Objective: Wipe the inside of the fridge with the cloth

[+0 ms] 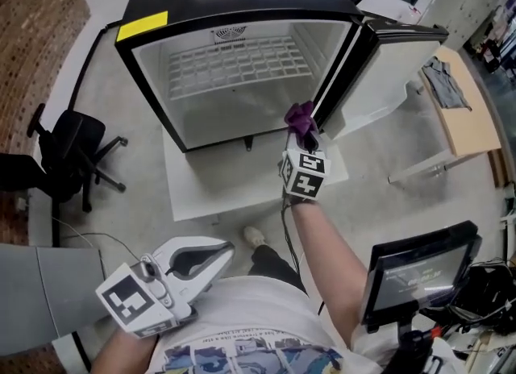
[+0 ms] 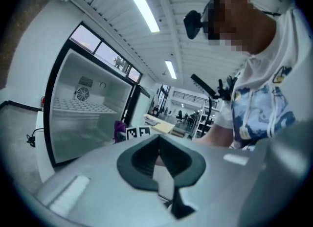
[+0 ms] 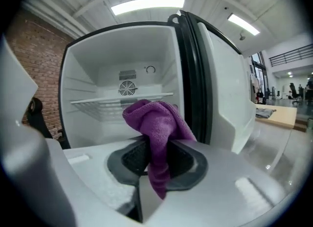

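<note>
1. small black fridge (image 1: 234, 106) with white interior: door open, white wire shelf (image 1: 238, 62) inside.
2. right gripper (image 1: 305, 135): clenched on a bunched purple terry cloth (image 1: 301, 118), held at the fridge's front opening.
3. left gripper (image 1: 205, 258): jaws pressed together, empty, well apart from the fridge.

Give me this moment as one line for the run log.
right gripper: shut on purple cloth, before open fridge | left gripper: shut, empty, held low | door: open | wiping: not yet begun

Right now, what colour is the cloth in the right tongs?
Purple. The cloth shows best in the right gripper view, pinched between the right tongs.
</note>
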`<state>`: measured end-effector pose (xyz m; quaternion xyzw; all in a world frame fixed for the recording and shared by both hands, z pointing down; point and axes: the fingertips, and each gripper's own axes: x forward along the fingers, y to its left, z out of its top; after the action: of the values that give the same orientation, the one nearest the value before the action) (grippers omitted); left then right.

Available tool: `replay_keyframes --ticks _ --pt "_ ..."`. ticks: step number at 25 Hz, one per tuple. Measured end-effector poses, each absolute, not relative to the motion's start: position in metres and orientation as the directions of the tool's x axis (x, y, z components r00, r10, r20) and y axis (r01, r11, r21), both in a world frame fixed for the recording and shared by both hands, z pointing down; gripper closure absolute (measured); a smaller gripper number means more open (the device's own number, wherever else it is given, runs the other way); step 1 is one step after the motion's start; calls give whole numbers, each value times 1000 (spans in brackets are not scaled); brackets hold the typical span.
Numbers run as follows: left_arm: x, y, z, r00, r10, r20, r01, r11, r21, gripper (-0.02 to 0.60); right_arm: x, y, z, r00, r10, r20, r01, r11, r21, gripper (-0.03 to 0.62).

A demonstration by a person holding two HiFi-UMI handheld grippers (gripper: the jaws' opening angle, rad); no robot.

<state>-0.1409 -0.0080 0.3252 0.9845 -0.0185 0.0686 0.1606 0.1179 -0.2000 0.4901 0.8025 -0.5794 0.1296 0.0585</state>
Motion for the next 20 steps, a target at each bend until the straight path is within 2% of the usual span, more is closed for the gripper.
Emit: replay_keyframes --ticks 10,20 --pt "-159 -28 334 979 -101 178 -148 -951 271 575 158 -233 494 387 -880 275 -903 -423 -83 516" --pt "-161 -68 327 963 -175 205 -227 -936 268 575 158 -288 498 383 -872 305 -902 -424 -79 516"
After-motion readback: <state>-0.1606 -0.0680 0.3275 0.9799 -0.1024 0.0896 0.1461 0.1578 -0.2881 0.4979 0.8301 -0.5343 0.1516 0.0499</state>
